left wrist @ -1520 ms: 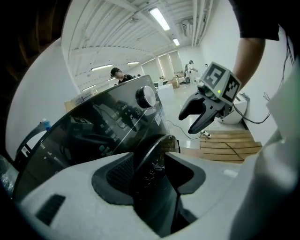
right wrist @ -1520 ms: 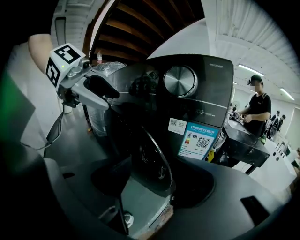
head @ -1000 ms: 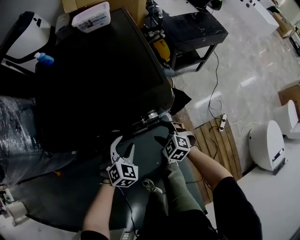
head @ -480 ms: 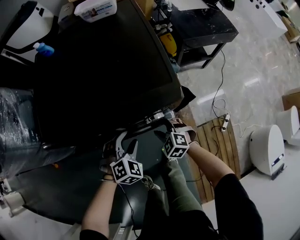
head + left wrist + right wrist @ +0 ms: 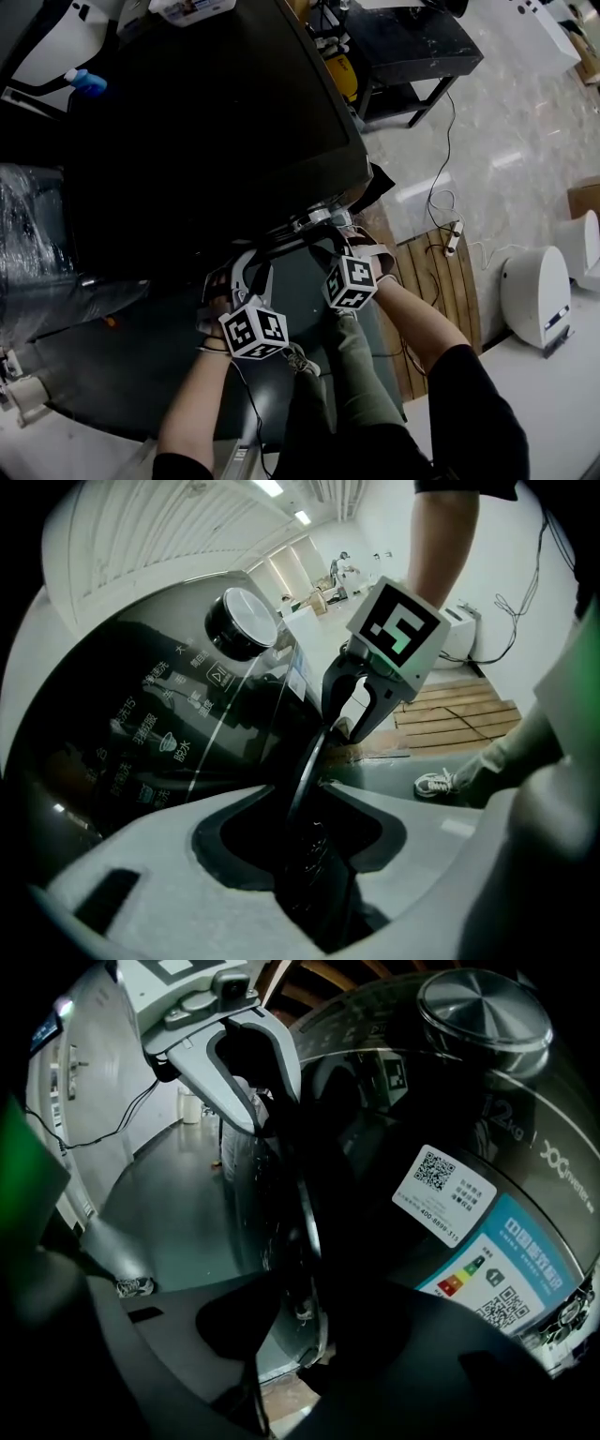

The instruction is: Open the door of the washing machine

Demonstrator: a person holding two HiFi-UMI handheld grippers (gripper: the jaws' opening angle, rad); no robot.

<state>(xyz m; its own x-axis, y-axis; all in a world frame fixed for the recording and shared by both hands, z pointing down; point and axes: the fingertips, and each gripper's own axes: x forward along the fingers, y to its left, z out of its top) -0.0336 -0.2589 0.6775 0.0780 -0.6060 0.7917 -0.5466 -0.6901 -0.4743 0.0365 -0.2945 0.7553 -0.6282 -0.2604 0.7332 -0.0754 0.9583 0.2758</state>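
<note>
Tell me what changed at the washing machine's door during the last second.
The left gripper and right gripper have just been closing their jaws on the door, whose rim runs between each pair; both now grip it. Both stayed at the washing machine's front; the door shows no clear movement.

I see my left gripper, jaws just closing, clamped on the door rim; the right gripper holds it beyond

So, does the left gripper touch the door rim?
Cannot tell. Left gripper view: the door rim runs between the left gripper's jaws, which just closed further; darkness hides contact.
</note>
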